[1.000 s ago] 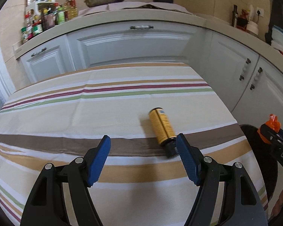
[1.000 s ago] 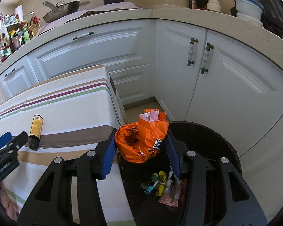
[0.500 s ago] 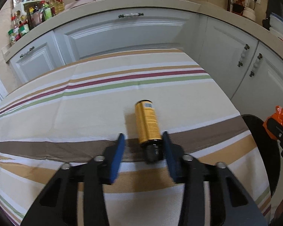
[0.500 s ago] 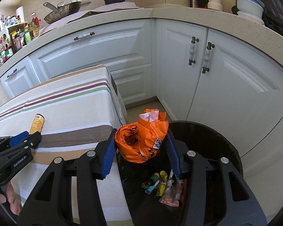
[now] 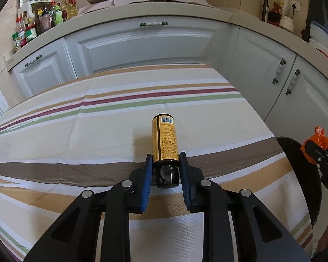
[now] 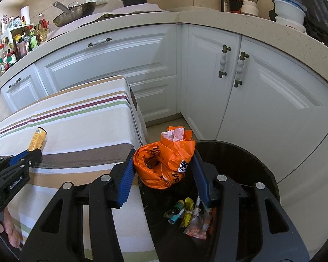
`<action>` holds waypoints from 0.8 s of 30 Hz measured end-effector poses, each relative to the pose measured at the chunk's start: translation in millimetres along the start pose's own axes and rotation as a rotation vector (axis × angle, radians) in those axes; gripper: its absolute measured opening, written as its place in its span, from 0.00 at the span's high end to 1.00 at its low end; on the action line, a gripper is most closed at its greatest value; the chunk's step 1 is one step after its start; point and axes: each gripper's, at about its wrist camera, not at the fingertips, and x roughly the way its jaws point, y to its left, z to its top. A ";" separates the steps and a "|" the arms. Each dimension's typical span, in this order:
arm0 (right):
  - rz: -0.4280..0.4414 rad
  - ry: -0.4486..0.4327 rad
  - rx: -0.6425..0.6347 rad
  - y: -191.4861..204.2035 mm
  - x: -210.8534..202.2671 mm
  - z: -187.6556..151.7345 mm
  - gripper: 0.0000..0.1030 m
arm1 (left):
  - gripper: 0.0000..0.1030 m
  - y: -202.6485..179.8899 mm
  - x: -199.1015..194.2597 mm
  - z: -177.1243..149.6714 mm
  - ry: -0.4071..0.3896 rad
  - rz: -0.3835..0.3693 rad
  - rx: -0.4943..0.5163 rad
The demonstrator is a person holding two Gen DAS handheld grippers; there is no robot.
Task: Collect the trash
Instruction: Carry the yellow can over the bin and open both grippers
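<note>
A yellow bottle (image 5: 165,138) with a black cap lies on the striped tablecloth (image 5: 76,135). My left gripper (image 5: 165,163) is shut on its cap end; the bottle points away from me. It also shows in the right wrist view (image 6: 36,139). My right gripper (image 6: 163,163) is shut on a crumpled orange plastic bag (image 6: 164,163) and holds it over the rim of a black trash bin (image 6: 251,161) that stands on the floor beside the table. Small wrappers (image 6: 190,216) lie in the bin's bottom.
White kitchen cabinets (image 6: 262,100) run behind and to the right of the table under a beige counter. Spice bottles (image 5: 37,21), a pan and a pot stand on the counter. The bin's edge shows at the right of the left wrist view (image 5: 295,152).
My left gripper moved forward onto the bottle and closed its fingers on the cap end. The right gripper and the orange bag stayed over the bin.
</note>
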 end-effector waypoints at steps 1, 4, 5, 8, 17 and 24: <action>0.000 -0.001 0.000 -0.2 -1.0 -0.1 0.54 | 0.76 0.4 -2.6 -0.3 -0.007 -0.004 -0.003; -0.003 -0.012 -0.003 0.3 -7.9 -0.4 0.54 | 0.76 -0.5 -10.8 -0.4 -0.027 -0.010 -0.002; -0.004 -0.015 -0.004 0.6 -9.7 0.0 0.54 | 0.76 -0.9 -14.2 -0.7 -0.035 -0.011 -0.002; -0.008 -0.027 -0.005 -0.3 -18.1 -0.9 0.54 | 0.76 -2.4 -25.0 -1.1 -0.060 -0.013 0.000; -0.041 -0.064 0.005 -12.6 -47.5 -6.6 0.54 | 0.76 -23.7 -58.3 -4.1 -0.117 -0.067 0.041; -0.084 -0.091 0.034 -37.0 -72.5 -18.4 0.54 | 0.76 -51.0 -80.6 -13.8 -0.145 -0.127 0.092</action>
